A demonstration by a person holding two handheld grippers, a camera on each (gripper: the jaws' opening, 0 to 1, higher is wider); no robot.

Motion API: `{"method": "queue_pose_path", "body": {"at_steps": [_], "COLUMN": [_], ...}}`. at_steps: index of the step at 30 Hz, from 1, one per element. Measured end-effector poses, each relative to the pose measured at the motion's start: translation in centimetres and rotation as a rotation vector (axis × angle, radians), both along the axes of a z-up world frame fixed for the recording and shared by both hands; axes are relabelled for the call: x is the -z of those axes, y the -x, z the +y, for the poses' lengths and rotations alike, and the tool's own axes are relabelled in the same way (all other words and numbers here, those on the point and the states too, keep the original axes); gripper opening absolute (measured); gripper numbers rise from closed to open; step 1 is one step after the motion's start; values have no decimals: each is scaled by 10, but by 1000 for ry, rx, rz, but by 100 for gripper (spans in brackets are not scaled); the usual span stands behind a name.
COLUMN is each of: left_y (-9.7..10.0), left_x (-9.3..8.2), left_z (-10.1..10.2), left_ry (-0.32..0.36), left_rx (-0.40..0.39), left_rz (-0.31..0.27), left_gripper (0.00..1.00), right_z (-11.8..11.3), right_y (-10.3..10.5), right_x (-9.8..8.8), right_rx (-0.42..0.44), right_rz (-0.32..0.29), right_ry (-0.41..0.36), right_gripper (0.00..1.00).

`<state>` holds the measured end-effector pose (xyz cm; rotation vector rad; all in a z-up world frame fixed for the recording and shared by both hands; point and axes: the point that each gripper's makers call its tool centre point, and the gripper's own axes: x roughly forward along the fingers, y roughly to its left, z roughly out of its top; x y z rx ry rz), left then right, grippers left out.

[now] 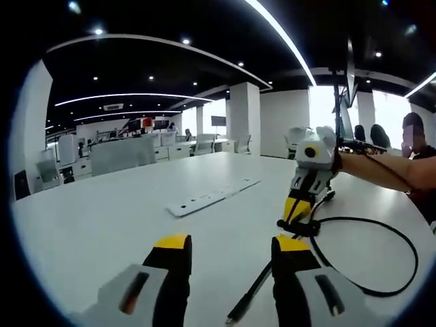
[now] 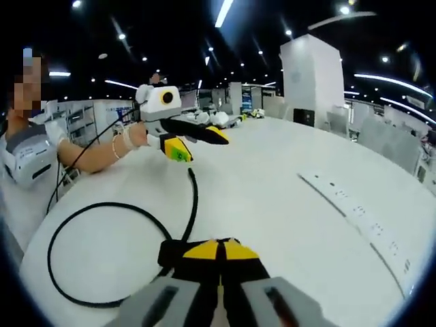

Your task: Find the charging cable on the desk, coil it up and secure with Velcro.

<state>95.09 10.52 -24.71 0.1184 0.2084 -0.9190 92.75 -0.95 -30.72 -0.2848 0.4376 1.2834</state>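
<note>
Bright ceiling strips [image 1: 286,37]; edges warped, perhaps blurred.

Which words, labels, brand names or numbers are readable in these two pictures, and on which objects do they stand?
None can be read.
White power strip: small dark marks, too blurred to tell whether they are text.
Black charging cable, left gripper and right gripper: no lettering visible.
Far office signs: too small.

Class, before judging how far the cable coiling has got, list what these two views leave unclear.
- Velcro strap: not identifiable; the black patch on the cable sits half behind the right gripper in the right gripper view.
- Cable end near the left gripper: plug too small, blurred.
- Strip on the desk: markings too small.
</note>
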Motion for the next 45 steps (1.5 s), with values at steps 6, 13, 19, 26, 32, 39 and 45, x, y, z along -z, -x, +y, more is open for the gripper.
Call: {"method": "queue_pose_path", "body": {"at_steps": [6, 13, 19, 26, 32, 39, 45], "left_y": [-2, -4, -4, -2, -1, 3, 4], "left_x": [-1, -2, 0, 0, -1, -1, -1], "left_z": [2, 4, 4, 5, 4, 1, -2], "left_ry": [7, 10, 10, 13, 16, 20, 32], "left_rx": [-3, -4, -2, -2, -6, 4, 11], "left_rz": [3, 3, 10, 16, 13, 14, 22], "left_gripper": [47, 47, 47, 47, 47, 47, 47], "right_z": [1, 7, 8, 6, 5, 3, 4], "right_y": [-8, 4, -4, -21, -17, -18, -13], "right_x": [0, -3, -3, -3, -3, -3, -28], "right_rx": [24, -30, -32, 26, 42, 79, 161], "right_rz": [-12, 19, 4, -37, -48, -59, -108], "right_ry": [-17, -33, -47, -61, -59, -57, -172], "right_gripper": [2, 2, 2, 2, 2, 2, 2]}}
